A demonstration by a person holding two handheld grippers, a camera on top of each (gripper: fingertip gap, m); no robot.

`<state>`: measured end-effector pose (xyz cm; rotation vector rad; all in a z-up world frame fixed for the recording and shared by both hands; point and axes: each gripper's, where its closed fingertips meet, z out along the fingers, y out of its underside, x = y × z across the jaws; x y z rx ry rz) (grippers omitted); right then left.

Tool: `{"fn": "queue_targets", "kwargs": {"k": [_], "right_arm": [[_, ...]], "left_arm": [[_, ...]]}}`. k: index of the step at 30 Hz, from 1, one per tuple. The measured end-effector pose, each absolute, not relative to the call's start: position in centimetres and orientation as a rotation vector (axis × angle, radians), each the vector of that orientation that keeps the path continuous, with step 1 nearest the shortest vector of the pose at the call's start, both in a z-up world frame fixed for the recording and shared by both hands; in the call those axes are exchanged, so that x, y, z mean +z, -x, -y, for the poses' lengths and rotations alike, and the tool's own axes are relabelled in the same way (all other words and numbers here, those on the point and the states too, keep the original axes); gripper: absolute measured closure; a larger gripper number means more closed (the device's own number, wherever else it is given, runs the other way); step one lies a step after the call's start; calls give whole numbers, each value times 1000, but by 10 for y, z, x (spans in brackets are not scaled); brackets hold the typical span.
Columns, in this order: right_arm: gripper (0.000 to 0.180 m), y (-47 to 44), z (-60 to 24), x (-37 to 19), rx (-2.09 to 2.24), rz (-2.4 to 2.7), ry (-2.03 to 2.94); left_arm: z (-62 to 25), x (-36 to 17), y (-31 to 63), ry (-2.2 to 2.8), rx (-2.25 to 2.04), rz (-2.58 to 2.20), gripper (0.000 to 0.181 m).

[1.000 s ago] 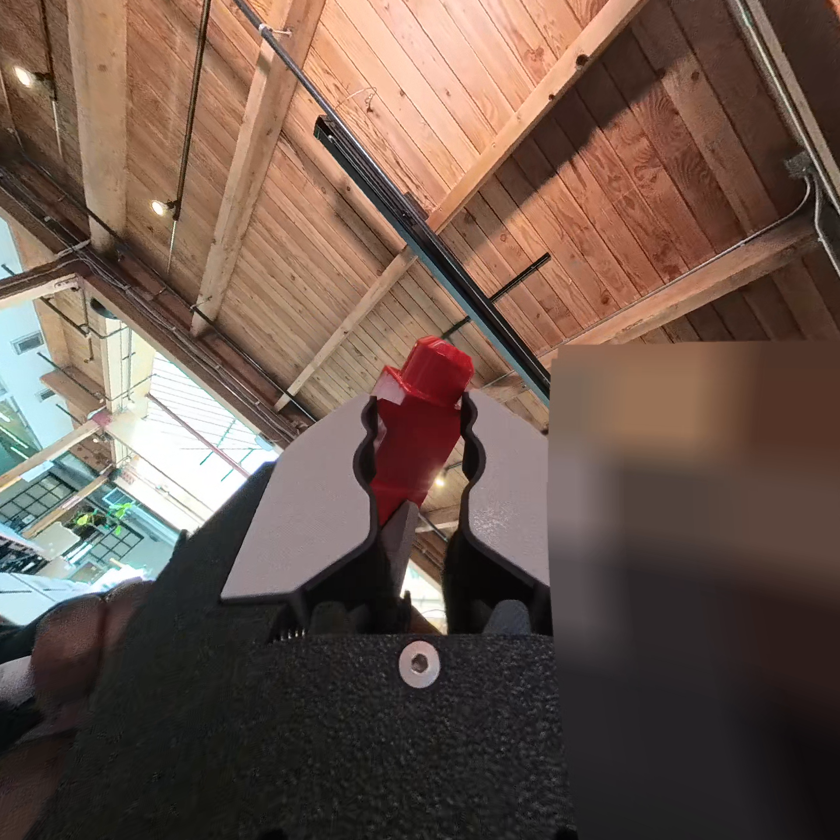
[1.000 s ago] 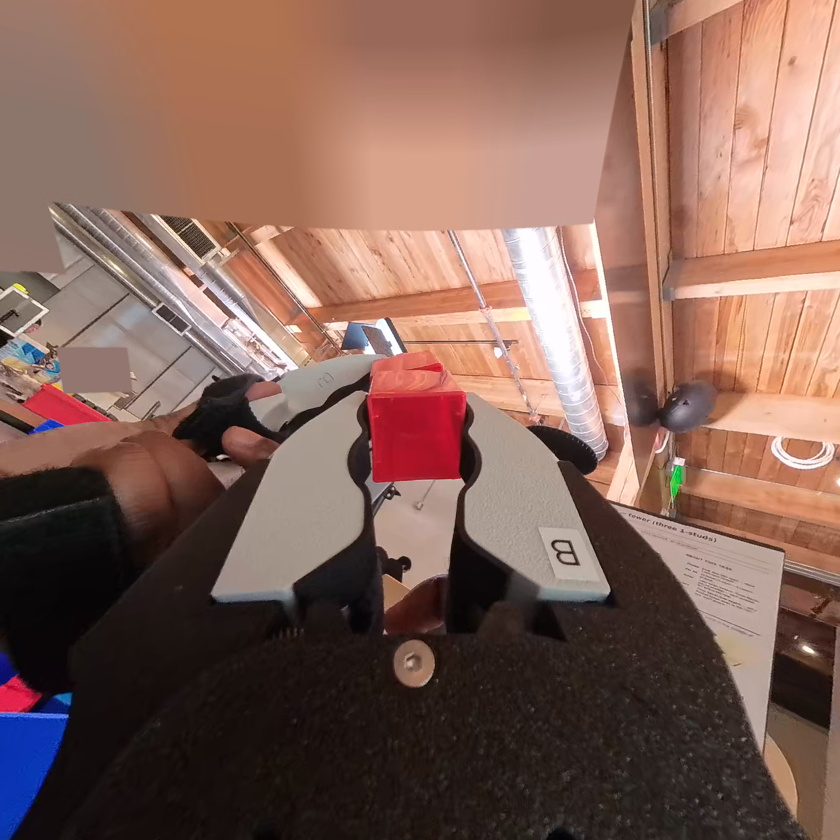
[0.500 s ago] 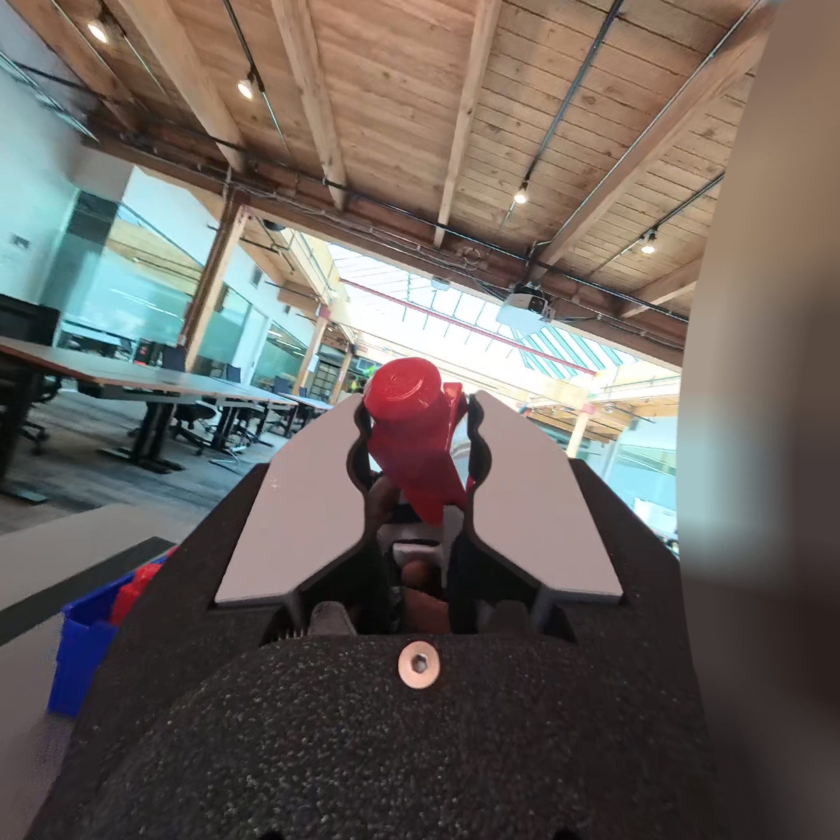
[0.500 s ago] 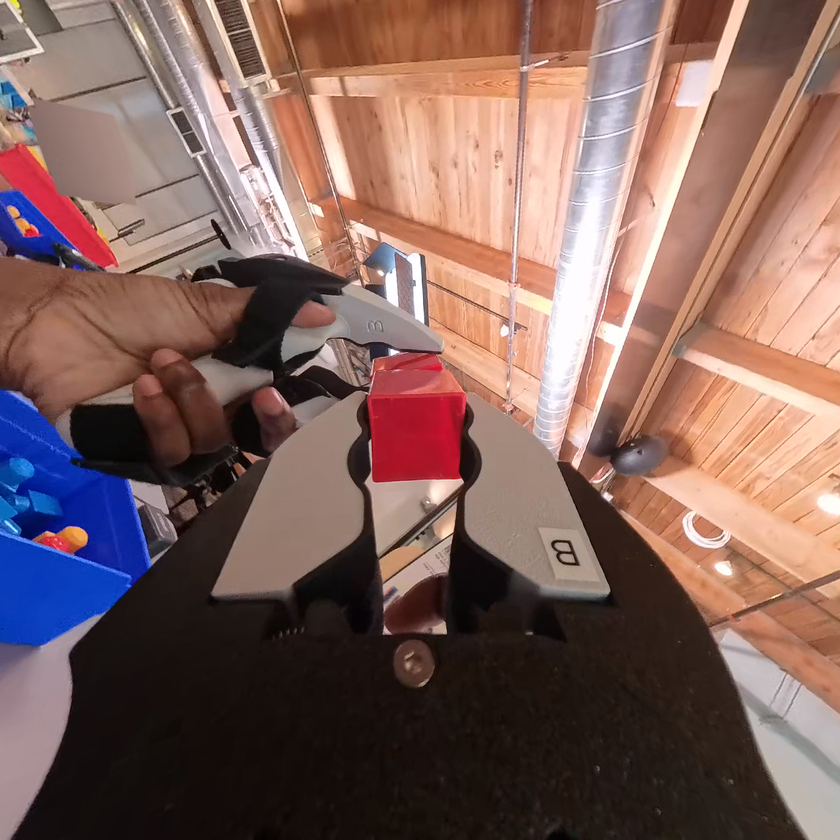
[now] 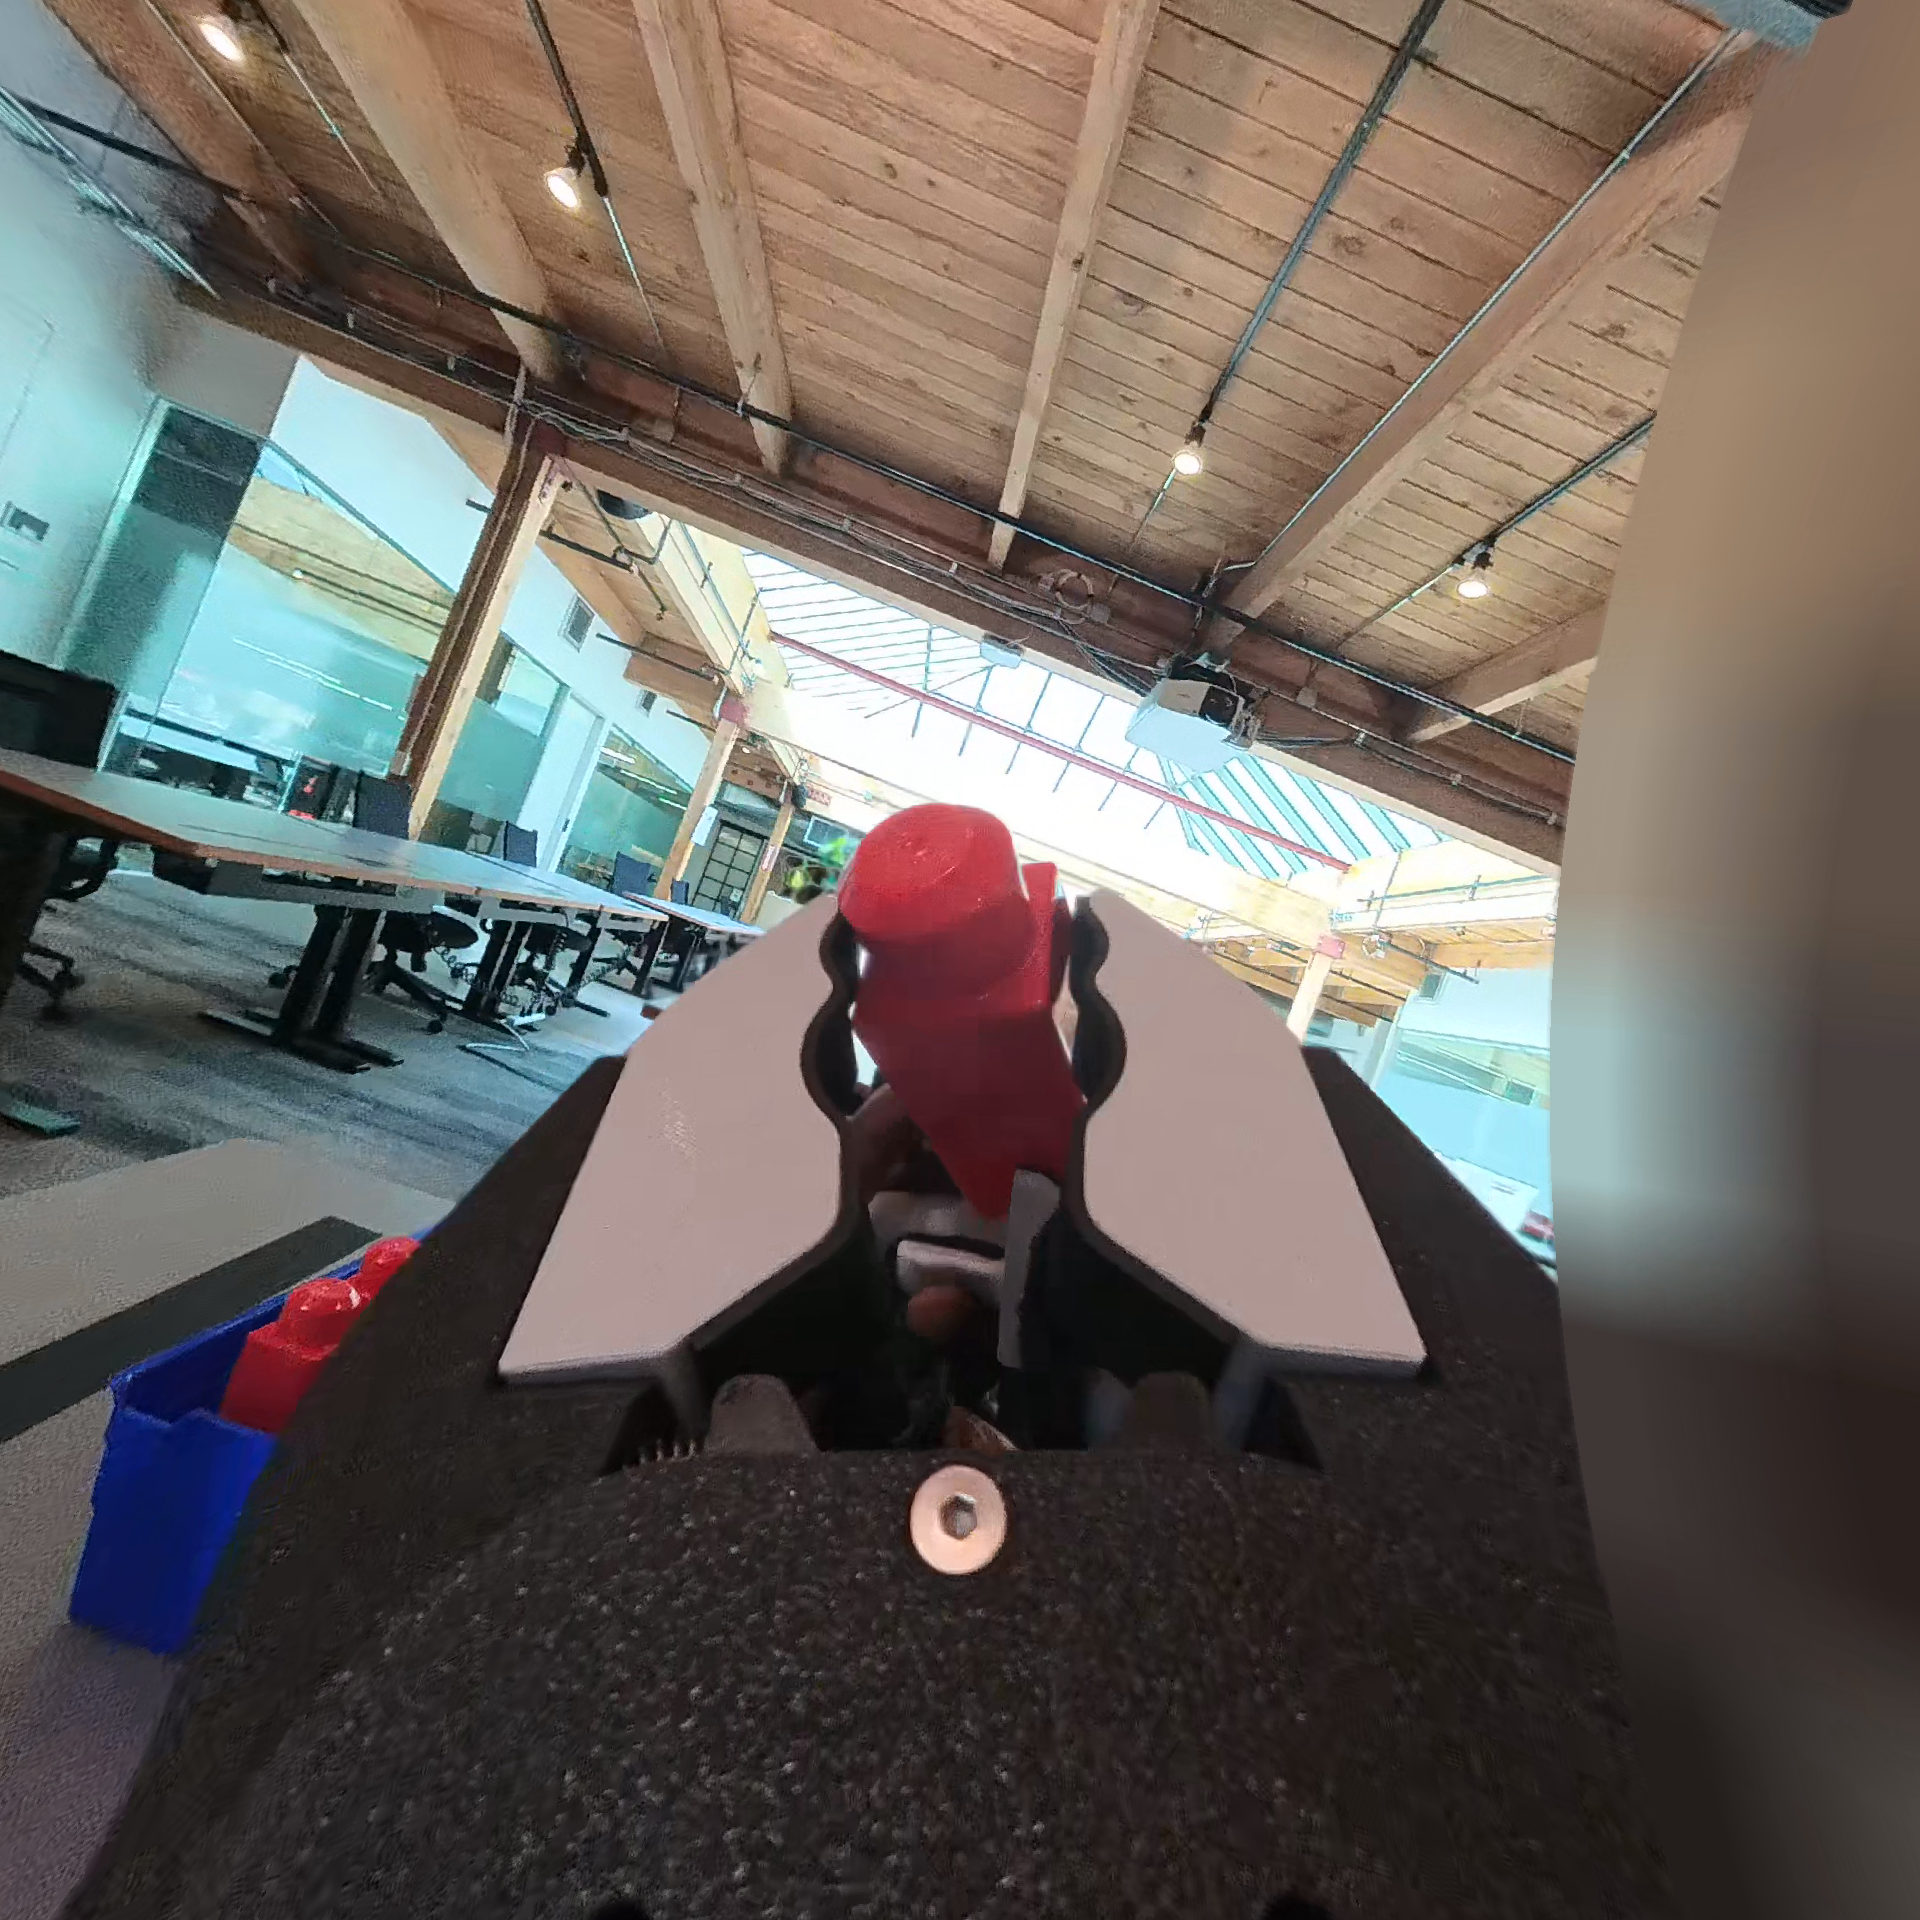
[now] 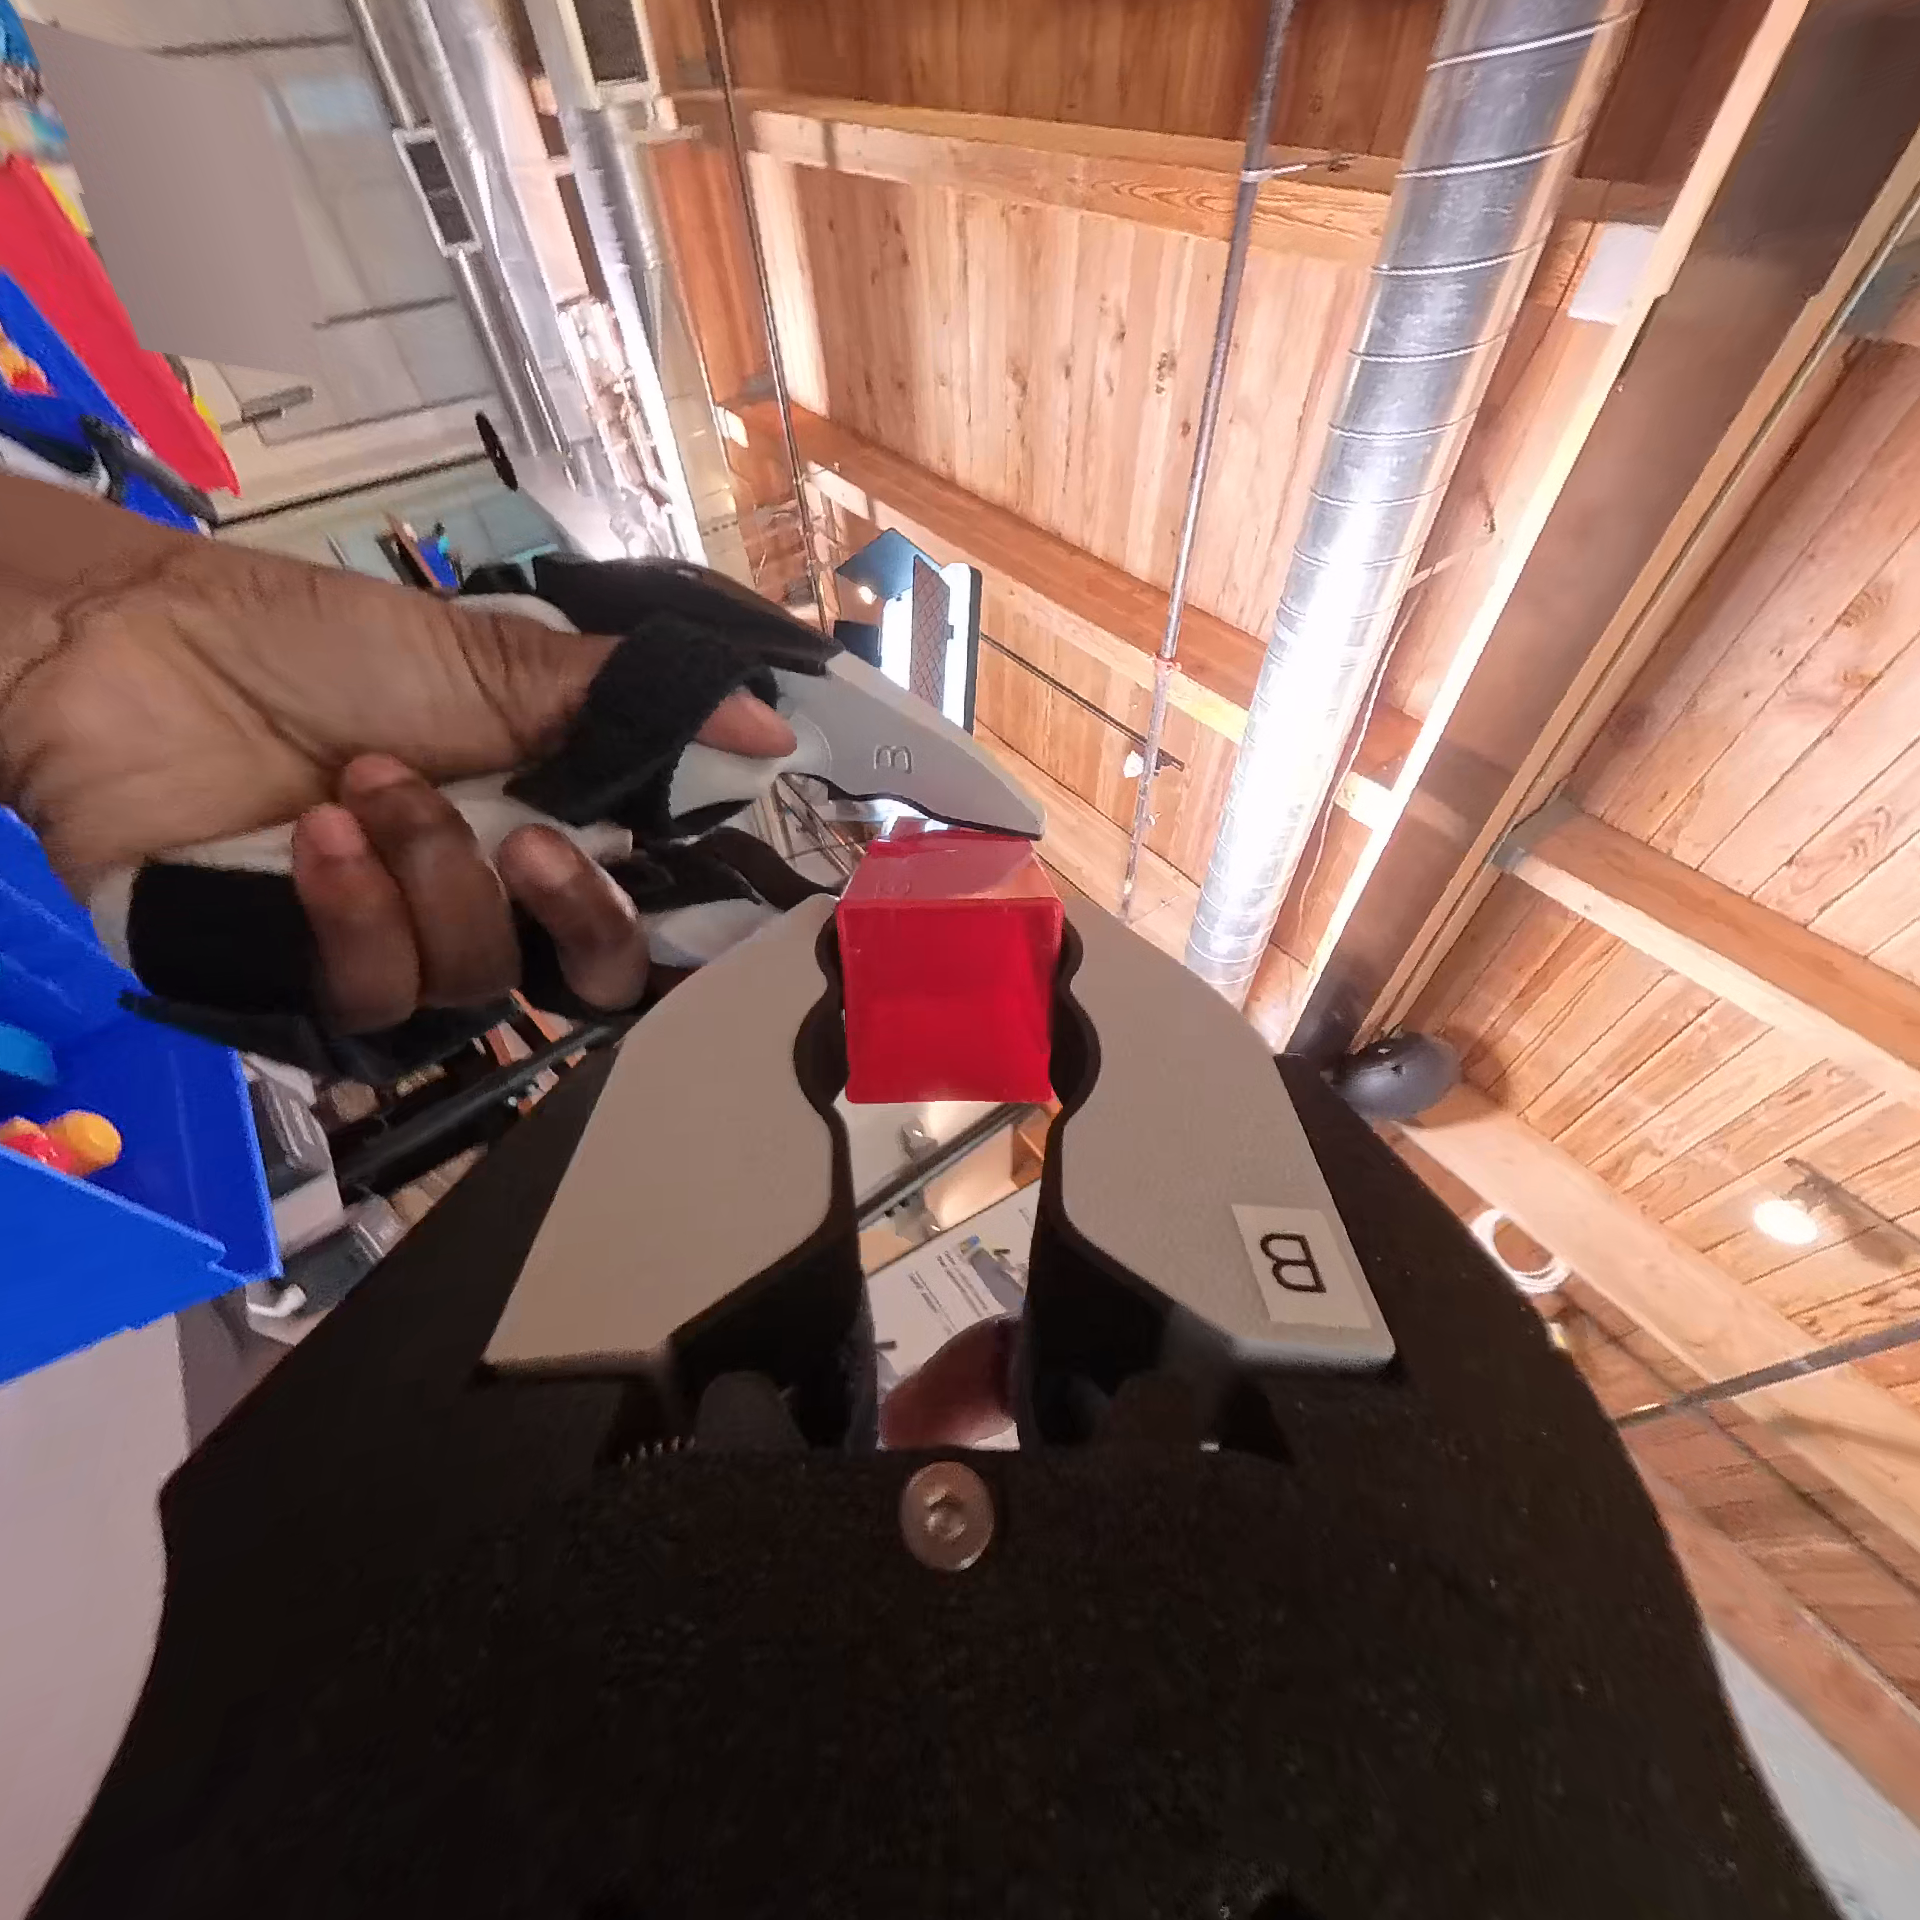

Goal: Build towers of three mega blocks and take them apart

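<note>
In the left wrist view my left gripper (image 5: 961,920) is shut on a red mega block (image 5: 956,1018), held tilted with its round stud at the fingertips. In the right wrist view my right gripper (image 6: 945,930) is shut on a red block (image 6: 945,997), flat side facing the camera. A hand (image 6: 312,748) holds the left gripper there, and its grey fingers (image 6: 914,769) reach the far end of that red block. More red shows behind the block. I cannot tell whether the two blocks are joined.
A blue bin (image 5: 156,1486) holding red blocks (image 5: 301,1340) stands at the lower left on a grey table. The right wrist view shows it at the left edge (image 6: 104,1226) with orange and red pieces (image 6: 73,1138). A printed sheet (image 6: 956,1288) lies behind the jaws. Only a small space, under 4 cm, lies between the two pairs of fingers.
Both views have swung from the wooden ceiling toward the room and table. The blue bin has come into sight. Both grippers keep their red blocks, still close together.
</note>
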<state>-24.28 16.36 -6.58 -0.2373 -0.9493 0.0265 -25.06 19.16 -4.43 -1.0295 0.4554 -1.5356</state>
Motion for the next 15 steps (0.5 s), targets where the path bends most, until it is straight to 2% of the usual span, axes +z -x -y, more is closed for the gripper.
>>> {"fn": "queue_targets", "kwargs": {"k": [9, 15], "right_arm": [[144, 247, -160, -61, 237, 863, 258], [144, 247, -161, -62, 218, 869, 259]], "left_arm": [[-187, -39, 253, 980, -1494, -456, 143], [-188, -40, 252, 999, -1502, -449, 143]]}}
